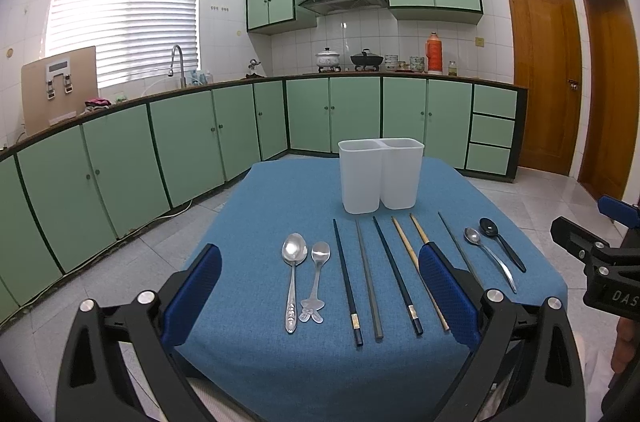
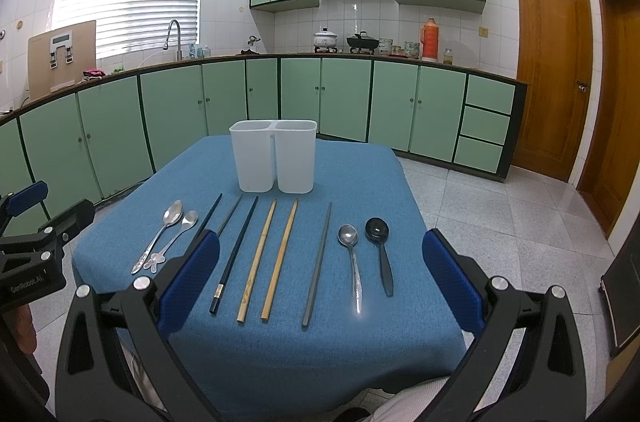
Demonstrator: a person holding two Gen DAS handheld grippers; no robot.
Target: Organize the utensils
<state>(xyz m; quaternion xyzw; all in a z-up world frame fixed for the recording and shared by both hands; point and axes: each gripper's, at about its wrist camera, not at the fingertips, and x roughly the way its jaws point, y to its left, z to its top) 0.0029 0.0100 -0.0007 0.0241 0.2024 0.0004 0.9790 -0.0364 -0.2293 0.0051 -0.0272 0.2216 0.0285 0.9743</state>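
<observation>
1. My left gripper (image 1: 320, 296) hangs above the near edge of the desk (image 1: 256, 354), jaws spread wide with nothing between the blue pads.
2. My right gripper (image 2: 320, 286) sits at the same height beside it, jaws likewise spread and empty.
3. The desk wears a blue cloth, and the utensils lie on it in one row across the middle, handles toward me.
4. At the left end lie a large silver spoon (image 1: 293, 274) and a smaller spoon with a flower-shaped handle (image 1: 317, 278), just beside each other.
5. Next come a dark blue chopstick (image 1: 347, 282), a grey chopstick (image 1: 369, 278) and a second dark blue chopstick (image 1: 397, 274), lying near each other without touching.
6. Right of those are two bamboo chopsticks (image 2: 267, 258), side by side; in the left wrist view my own right pad covers part of one.
7. Another grey chopstick (image 2: 318, 262) lies apart to the right of them.
8. At the right end rest a slim silver spoon (image 2: 352, 262) and a black spoon (image 2: 380, 254), near each other.
9. A white two-compartment holder (image 2: 274, 158) stands upright behind the row, toward the far edge; I see nothing sticking out of either compartment.
10. Each gripper shows at the edge of the other's view, both clear of the utensils.
</observation>
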